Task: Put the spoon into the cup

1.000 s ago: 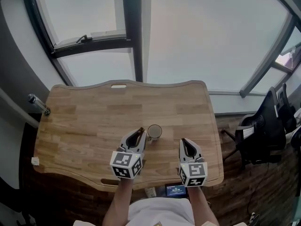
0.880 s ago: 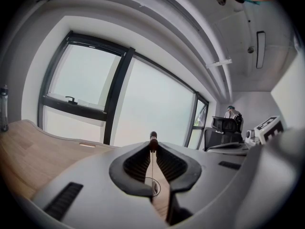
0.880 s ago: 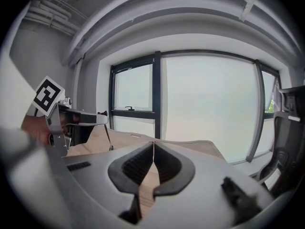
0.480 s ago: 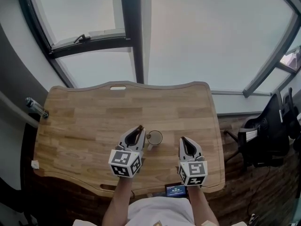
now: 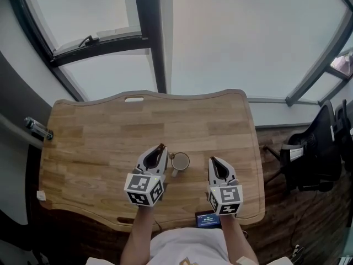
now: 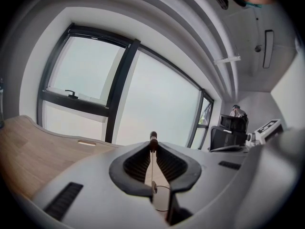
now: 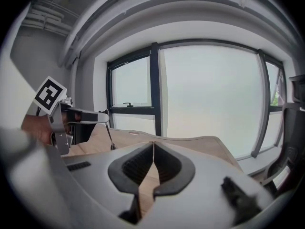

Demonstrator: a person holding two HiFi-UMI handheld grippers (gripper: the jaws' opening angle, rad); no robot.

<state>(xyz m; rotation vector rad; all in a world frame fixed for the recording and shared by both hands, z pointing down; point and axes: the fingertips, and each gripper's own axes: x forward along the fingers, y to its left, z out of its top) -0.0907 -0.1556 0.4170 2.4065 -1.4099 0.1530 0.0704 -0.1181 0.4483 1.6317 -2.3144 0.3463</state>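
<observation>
Comparing with 1 second ago, your left gripper (image 5: pixel 159 149) has crept toward the upper part of the frame. Its tip was then level with the cup (image 5: pixel 180 161); now it sits above and left of the cup's rim. The shift is small, and the head camera has moved a little too, so read it as a slight change of position only.

The cup stands upright on the table (image 5: pixel 94 131), at centre frame in the head view, just right of the left gripper's tip. The left jaws are clamped on the dark handle end of the spoon (image 7: pixel 109 135). In the right gripper view the spoon hangs down from those jaws at the left of the frame, its bowl close to the tabletop. In the left gripper view the thin shaft runs down the middle of the gap. A pale curved rim, which looks like the cup's, shows at the bottom of that gap.

Your right gripper (image 5: pixel 213 161) has kept its place at lower right. Its jaws are closed together with nothing between them, and only wood shows beneath.

For the task, the spoon is gripped and is close beside the cup but not yet inside it. I judge the bowl must rise clear of the rim and move right before you lower it.
</observation>
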